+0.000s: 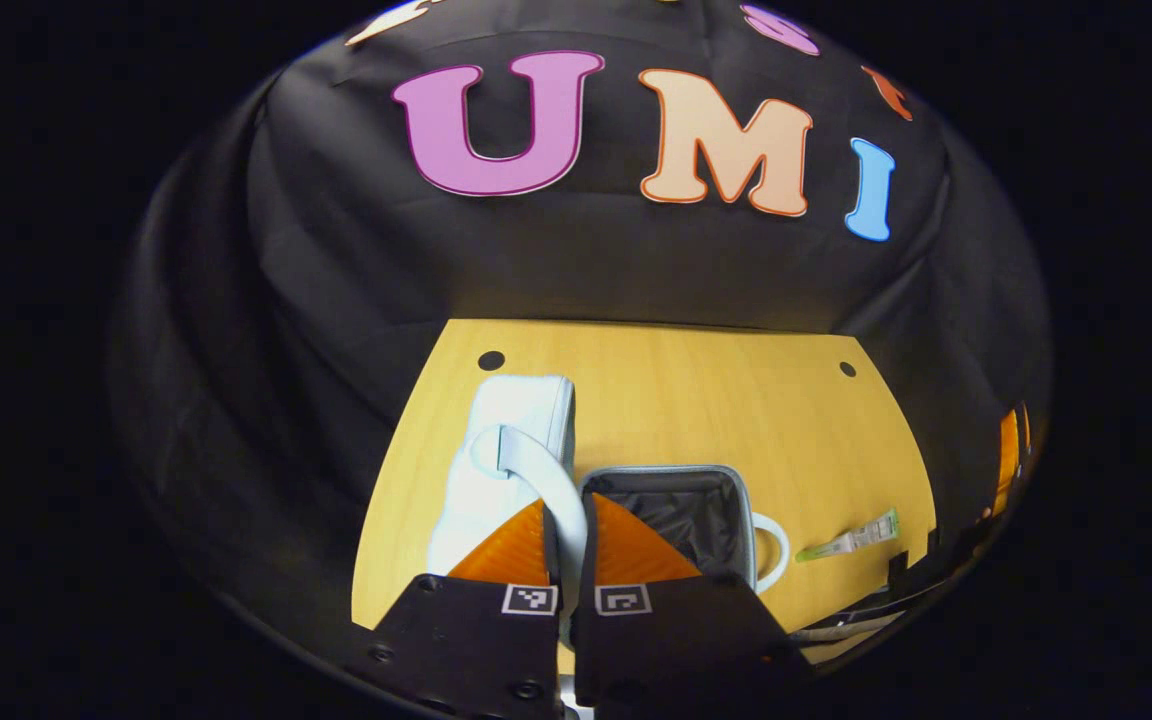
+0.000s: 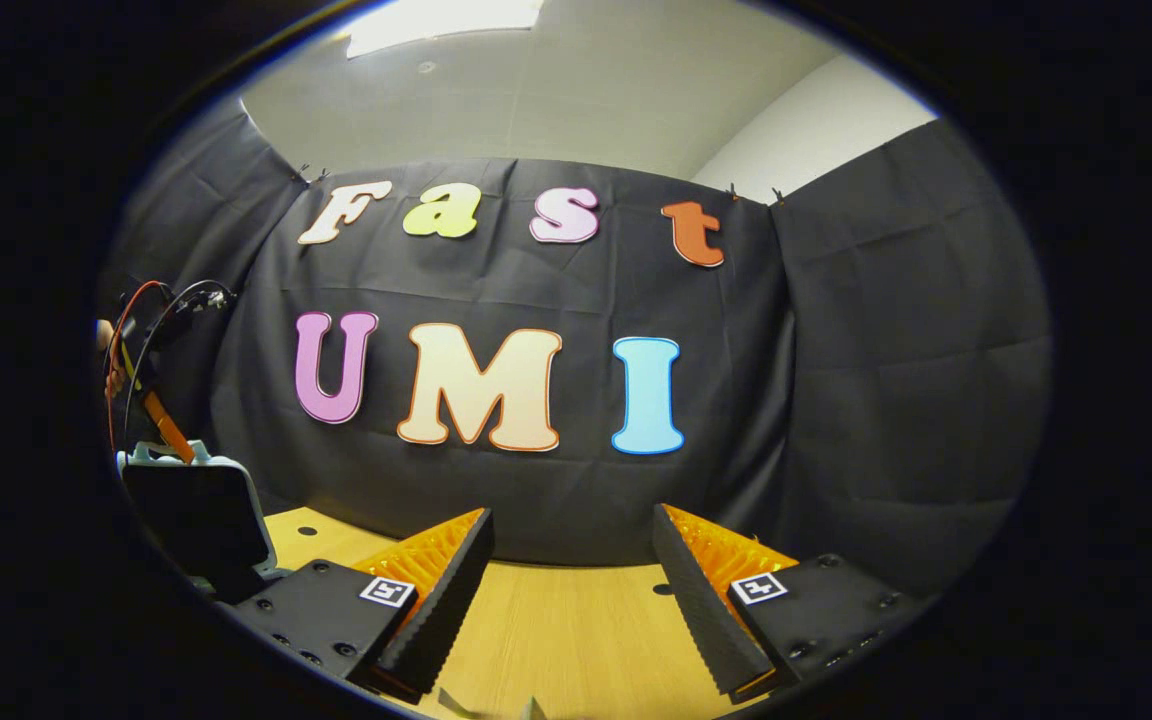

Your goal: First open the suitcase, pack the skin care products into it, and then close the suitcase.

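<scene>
My left gripper (image 1: pixel 568 520) is shut on the white strap handle (image 1: pixel 546 465) of the pale suitcase lid (image 1: pixel 511 430), which stands raised beside the open base (image 1: pixel 681 515) with its dark lining. A second handle (image 1: pixel 774 540) sticks out at the base's right side. A small green-and-white skin care tube (image 1: pixel 851 538) lies on the wooden table (image 1: pixel 696 400) to the right of the case. In the right gripper view, my right gripper (image 2: pixel 572 530) is open above the table (image 2: pixel 576 620) with nothing between its fingers. The upright lid (image 2: pixel 196 515) shows at far left there, with the left gripper (image 2: pixel 166 420) on top of it.
Black cloth walls close the booth behind and beside the table. Two dark holes (image 1: pixel 491 360) mark the table's far corners. Cables and part of a hand (image 2: pixel 108 345) show above the lid. Bare wood lies behind the case and to its right.
</scene>
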